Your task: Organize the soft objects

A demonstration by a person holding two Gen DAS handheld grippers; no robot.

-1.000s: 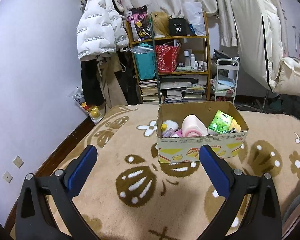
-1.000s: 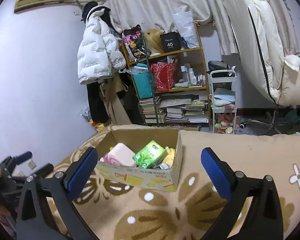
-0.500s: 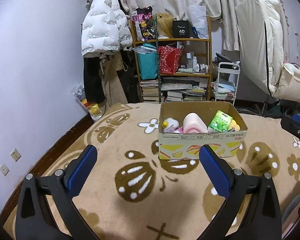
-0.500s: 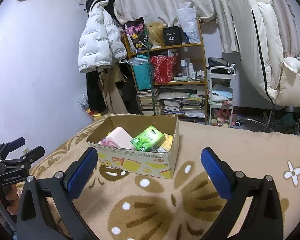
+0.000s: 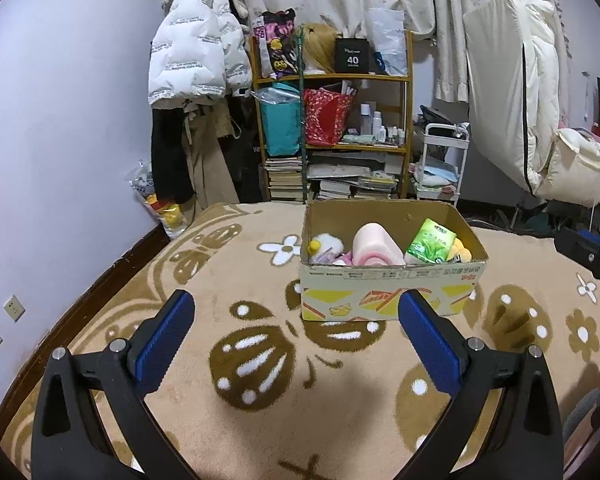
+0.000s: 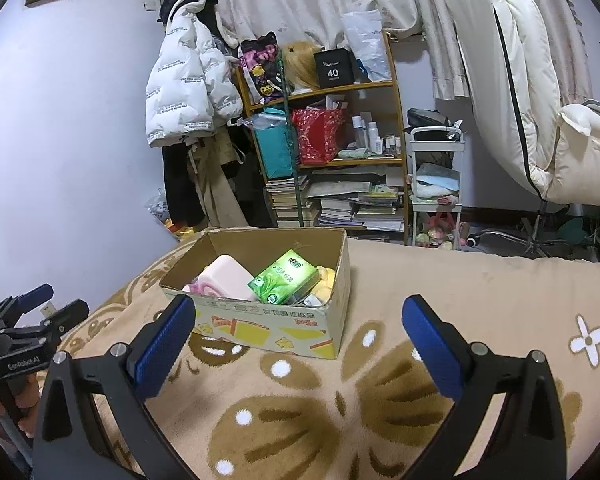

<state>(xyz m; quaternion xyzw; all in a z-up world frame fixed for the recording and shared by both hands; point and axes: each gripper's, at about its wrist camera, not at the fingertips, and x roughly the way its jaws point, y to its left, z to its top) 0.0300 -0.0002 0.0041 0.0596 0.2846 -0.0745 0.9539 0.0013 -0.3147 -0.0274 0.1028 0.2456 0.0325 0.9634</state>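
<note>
A cardboard box (image 5: 388,284) stands on the patterned beige blanket (image 5: 220,280). In it lie a pink-and-white soft block (image 5: 376,242), a green tissue pack (image 5: 430,242), a white plush with a yellow spot (image 5: 326,244) and a yellow plush (image 5: 460,250). The box also shows in the right wrist view (image 6: 268,324), with the pink block (image 6: 230,280) and the green pack (image 6: 286,282). My left gripper (image 5: 296,322) is open and empty, in front of the box. My right gripper (image 6: 296,326) is open and empty, to the box's right; its tip shows in the left wrist view (image 5: 588,254).
A wooden shelf (image 5: 336,132) with bags and books stands behind the box. A white puffer jacket (image 5: 192,56) hangs at the left. A white cart (image 5: 440,164) and a folded white duvet (image 5: 516,100) are at the right. The left gripper shows in the right wrist view (image 6: 28,328).
Both grippers have drawn back and risen a little, so the box looks slightly farther and lower. Both stay open and empty.
</note>
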